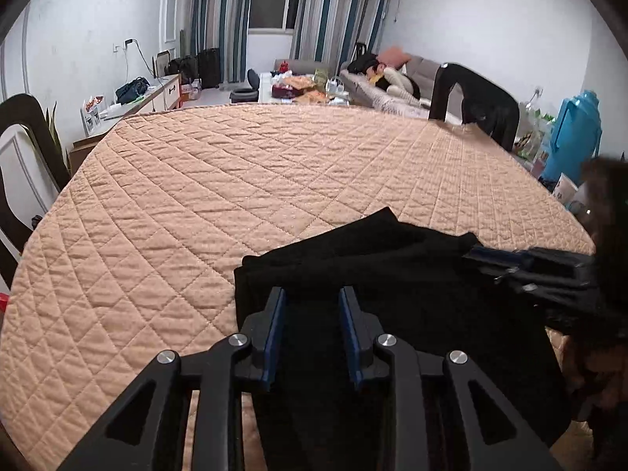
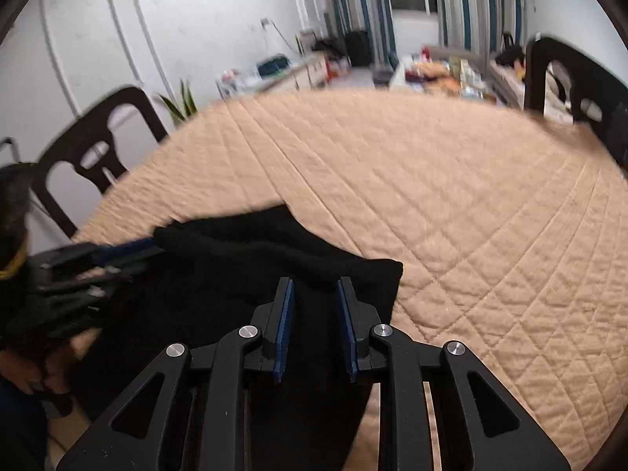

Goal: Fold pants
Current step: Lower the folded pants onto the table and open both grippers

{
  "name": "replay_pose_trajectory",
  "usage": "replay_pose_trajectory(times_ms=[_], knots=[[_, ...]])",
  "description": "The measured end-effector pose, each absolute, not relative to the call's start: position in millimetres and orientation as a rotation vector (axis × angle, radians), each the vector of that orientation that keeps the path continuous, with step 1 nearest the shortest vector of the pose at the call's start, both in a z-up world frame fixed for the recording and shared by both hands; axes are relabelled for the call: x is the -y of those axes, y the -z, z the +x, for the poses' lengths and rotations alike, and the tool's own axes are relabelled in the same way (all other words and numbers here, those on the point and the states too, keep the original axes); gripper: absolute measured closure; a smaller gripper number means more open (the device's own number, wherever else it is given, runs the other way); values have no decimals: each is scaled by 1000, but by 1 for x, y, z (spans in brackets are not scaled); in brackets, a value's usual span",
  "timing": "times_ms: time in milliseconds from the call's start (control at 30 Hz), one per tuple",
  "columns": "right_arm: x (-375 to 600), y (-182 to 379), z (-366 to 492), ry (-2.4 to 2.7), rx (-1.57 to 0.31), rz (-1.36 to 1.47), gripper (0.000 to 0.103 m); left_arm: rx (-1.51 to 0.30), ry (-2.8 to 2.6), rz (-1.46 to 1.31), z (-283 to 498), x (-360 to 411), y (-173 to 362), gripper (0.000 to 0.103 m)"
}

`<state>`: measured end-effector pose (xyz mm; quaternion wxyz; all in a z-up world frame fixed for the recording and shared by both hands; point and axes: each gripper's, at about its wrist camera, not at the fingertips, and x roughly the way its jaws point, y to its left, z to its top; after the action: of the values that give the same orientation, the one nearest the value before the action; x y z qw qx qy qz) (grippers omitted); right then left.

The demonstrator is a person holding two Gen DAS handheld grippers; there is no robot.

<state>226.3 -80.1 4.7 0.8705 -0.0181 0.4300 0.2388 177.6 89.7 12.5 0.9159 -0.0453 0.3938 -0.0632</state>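
Black pants (image 1: 392, 274) lie bunched at the near edge of a table covered with a peach quilted cloth (image 1: 235, 176); they also show in the right wrist view (image 2: 251, 267). My left gripper (image 1: 312, 294) hovers over the pants' left part, jaws open with fabric below them. My right gripper (image 2: 314, 286) is open over the pants' right edge. The right gripper shows from the side in the left wrist view (image 1: 479, 255), its tips at the fabric. The left gripper shows in the right wrist view (image 2: 153, 245), blurred.
Dark chairs stand at the table's left (image 2: 98, 149) and far right (image 1: 471, 98). A blue thermos (image 1: 573, 137) and clutter sit at the right edge. A sofa (image 1: 392, 78) and a low table lie beyond. The quilt (image 2: 471, 196) stretches far ahead.
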Motion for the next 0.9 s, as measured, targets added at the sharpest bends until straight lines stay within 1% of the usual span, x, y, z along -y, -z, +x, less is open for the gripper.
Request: replay_pose_trajectory(times_ms=[67, 200, 467, 533, 600, 733, 800, 900], knots=[[86, -5, 223, -510, -866, -14, 81, -801, 132, -82, 175, -89, -12, 72], [94, -13, 210, -494, -868, 10, 81, -800, 110, -74, 161, -90, -21, 72], [114, -35, 140, -542, -814, -30, 79, -776, 114, -68, 94, -87, -37, 72], [118, -39, 115, -559, -797, -41, 72, -775, 116, -77, 76, -83, -39, 72], [118, -39, 97, -564, -798, -47, 68, -774, 112, -76, 57, -77, -40, 65], [121, -35, 59, -571, -800, -72, 66, -756, 109, -75, 20, -70, -41, 62], [126, -32, 44, -574, -794, -72, 65, -746, 98, -78, 3, -66, -39, 57], [130, -22, 32, -553, -809, -73, 62, -746, 69, -73, -12, -65, -35, 57]])
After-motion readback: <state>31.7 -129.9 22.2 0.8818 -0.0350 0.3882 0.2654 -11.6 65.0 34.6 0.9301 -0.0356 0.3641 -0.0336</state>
